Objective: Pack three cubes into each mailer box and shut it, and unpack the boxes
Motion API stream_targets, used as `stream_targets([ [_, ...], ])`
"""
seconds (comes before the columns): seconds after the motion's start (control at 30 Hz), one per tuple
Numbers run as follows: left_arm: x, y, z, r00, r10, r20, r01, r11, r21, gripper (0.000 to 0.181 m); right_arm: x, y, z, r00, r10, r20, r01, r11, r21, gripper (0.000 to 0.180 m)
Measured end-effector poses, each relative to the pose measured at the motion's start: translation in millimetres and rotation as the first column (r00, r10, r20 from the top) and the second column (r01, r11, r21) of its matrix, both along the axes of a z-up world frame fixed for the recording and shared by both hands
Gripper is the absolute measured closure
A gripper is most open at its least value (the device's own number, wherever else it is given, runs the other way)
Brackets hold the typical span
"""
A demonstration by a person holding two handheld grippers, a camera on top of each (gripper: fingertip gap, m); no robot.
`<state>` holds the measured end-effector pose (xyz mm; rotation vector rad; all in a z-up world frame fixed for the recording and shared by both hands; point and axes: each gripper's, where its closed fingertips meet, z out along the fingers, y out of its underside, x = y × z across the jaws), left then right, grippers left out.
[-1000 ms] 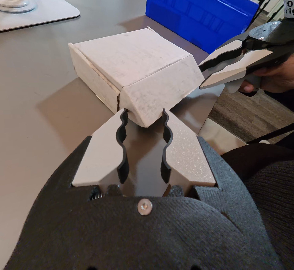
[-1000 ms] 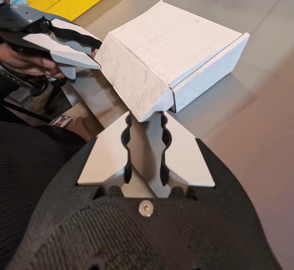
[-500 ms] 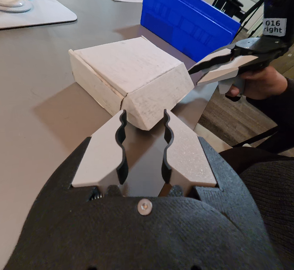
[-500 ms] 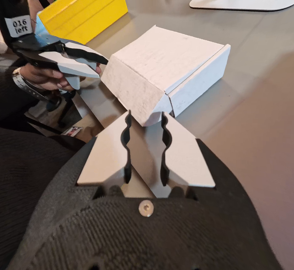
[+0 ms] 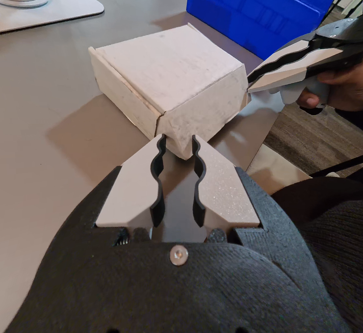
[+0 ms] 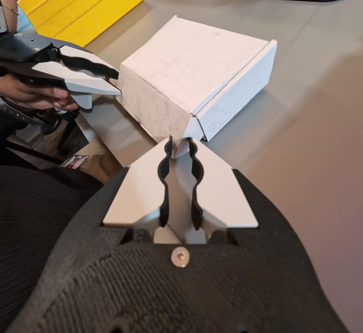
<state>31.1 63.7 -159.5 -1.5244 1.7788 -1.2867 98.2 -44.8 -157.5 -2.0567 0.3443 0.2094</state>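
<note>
Here the closed white cardboard mailer box (image 5: 169, 80) hides its contents. Left gripper (image 5: 178, 137) and right gripper (image 6: 180, 139) jaws apart, each straddling a front flap corner. Only the right view shows the yellow plastic bin (image 6: 82, 3).

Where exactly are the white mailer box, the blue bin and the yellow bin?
white mailer box (image 5: 167, 68), left wrist view, on its closed lid.
blue bin (image 5: 255, 9), left wrist view, on its side wall.
yellow bin (image 6: 82, 9), right wrist view, on its side wall.

Grey table (image 5: 49, 146) — glossy; brown carpet floor (image 5: 314, 142) beyond edge
</note>
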Motion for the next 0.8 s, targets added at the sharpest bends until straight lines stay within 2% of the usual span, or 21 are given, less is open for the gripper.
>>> stream_targets([
  [0.17,0.2,-0.5,-0.4,1.0,-0.002,-0.002,0.002,1.0,0.004,0.156,-0.8,1.1,0.3,1.0,0.006,0.018,-0.006,1.0,-0.003,0.157],
  [0.3,-0.7,-2.8,1.6,1.0,-0.019,0.001,0.019,1.0,-0.008,0.142,0.1,-0.7,1.7,1.0,0.006,0.026,-0.006,1.0,0.001,0.14],
  [0.5,4.7,4.4,13.0,0.999,-0.004,0.046,0.007,0.999,-0.049,0.12,8.9,-1.3,4.1,0.999,0.011,0.051,-0.012,1.0,0.018,0.128],
  [0.6,4.6,-0.4,4.9,0.996,-0.082,-0.035,0.079,0.993,-0.089,0.119,10.4,0.8,1.0,0.997,0.046,0.057,-0.047,0.999,0.008,0.125],
  [0.7,5.0,2.1,-8.9,0.986,-0.114,-0.125,0.11,0.993,-0.039,0.11,10.7,2.0,1.2,0.996,0.073,0.054,-0.074,0.997,0.012,0.123],
  [0.8,13.8,7.5,-9.1,0.987,-0.116,-0.107,0.122,0.991,0.052,0.108,10.3,4.3,-1.7,0.993,0.109,0.054,-0.109,0.994,0.0,0.122],
])
